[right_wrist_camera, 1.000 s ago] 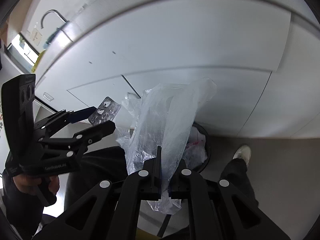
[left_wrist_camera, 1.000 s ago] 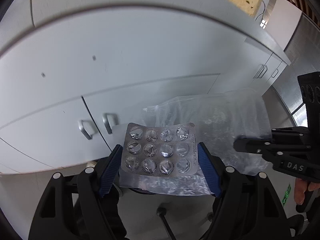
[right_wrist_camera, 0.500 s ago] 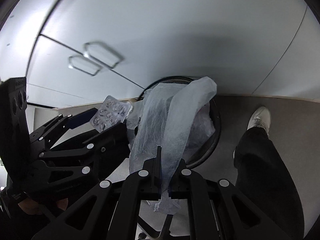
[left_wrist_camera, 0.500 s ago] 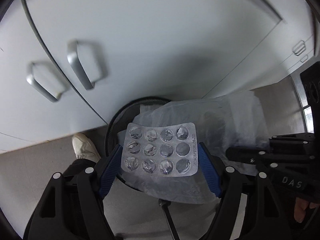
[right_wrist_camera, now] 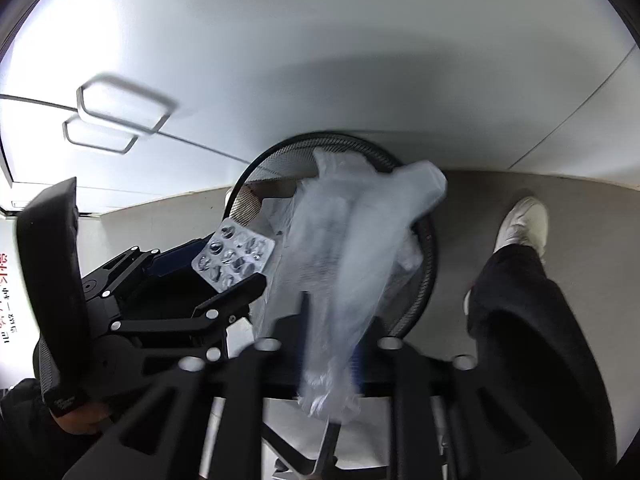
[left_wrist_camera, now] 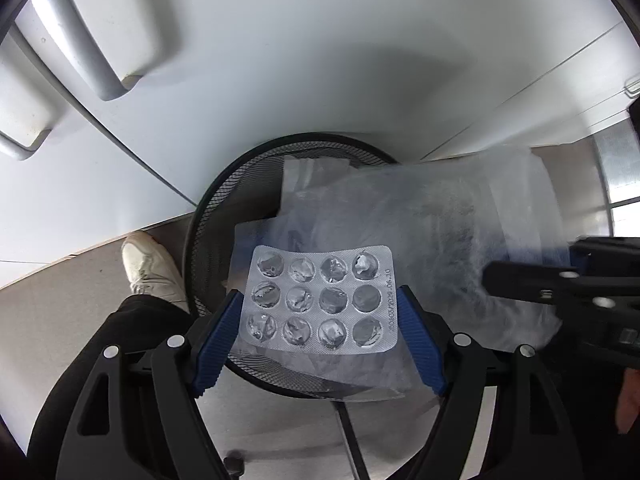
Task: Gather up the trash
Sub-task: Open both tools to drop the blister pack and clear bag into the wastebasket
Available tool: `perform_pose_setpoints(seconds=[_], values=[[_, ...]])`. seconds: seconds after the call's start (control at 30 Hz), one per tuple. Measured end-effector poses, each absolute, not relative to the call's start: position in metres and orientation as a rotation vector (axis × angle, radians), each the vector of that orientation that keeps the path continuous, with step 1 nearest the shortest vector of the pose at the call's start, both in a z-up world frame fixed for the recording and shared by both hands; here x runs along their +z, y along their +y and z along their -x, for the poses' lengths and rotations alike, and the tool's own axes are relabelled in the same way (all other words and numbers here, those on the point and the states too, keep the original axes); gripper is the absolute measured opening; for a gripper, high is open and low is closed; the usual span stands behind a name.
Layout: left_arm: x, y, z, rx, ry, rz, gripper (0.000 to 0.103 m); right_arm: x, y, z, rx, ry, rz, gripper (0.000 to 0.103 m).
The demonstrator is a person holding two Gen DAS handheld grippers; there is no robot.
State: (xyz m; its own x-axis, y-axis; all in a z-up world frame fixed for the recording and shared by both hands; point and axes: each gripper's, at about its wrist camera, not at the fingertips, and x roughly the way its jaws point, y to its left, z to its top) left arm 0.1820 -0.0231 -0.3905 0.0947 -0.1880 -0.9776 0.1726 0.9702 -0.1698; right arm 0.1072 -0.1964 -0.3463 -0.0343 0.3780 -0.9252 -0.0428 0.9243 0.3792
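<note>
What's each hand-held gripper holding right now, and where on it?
Left hand-held gripper: empty blister pack, clamped by its two short edges. Right hand-held gripper: jaws opening, clear plastic bag still between them at its lower end.

The bin (left_wrist_camera: 208, 240) is black wire mesh, matt, with a smooth solid rim. Over its opening the blister pack (left_wrist_camera: 320, 300) shows crinkled silver foil, shiny, its pockets torn and dented. Beside the pack, also above the bin, the plastic bag (left_wrist_camera: 440, 240) is thin clear film, wrinkled and faintly cloudy. Behind the bin, the cupboard doors (left_wrist_camera: 320, 80) look smooth and satin white, with brushed metal handles (left_wrist_camera: 104, 40). The left tool (left_wrist_camera: 320, 336) has ribbed blue rubbery pads on matt black plastic. The floor (right_wrist_camera: 520, 188) around the bin is dull grey and smooth.
</note>
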Motion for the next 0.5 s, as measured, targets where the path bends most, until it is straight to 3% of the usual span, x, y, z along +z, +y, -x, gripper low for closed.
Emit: perform_pose_setpoints(seconds=[0.27,0.4,0.5], values=[[-0.383,-0.021,-0.18,-0.231,1.456,-0.03,0.095,-0.325,-0.214,-0.109,0.332,1.534,-0.312,0.062],[-0.373,-0.022,-0.173,-0.225,1.444,-0.056,0.098,-0.3,-0.221,-0.104,0.325,1.463,-0.303,0.088],[-0.358,-0.019,-0.166,-0.206,1.414,-0.05,0.098,-0.274,-0.225,-0.095,0.291,1.385,-0.235,0.094]])
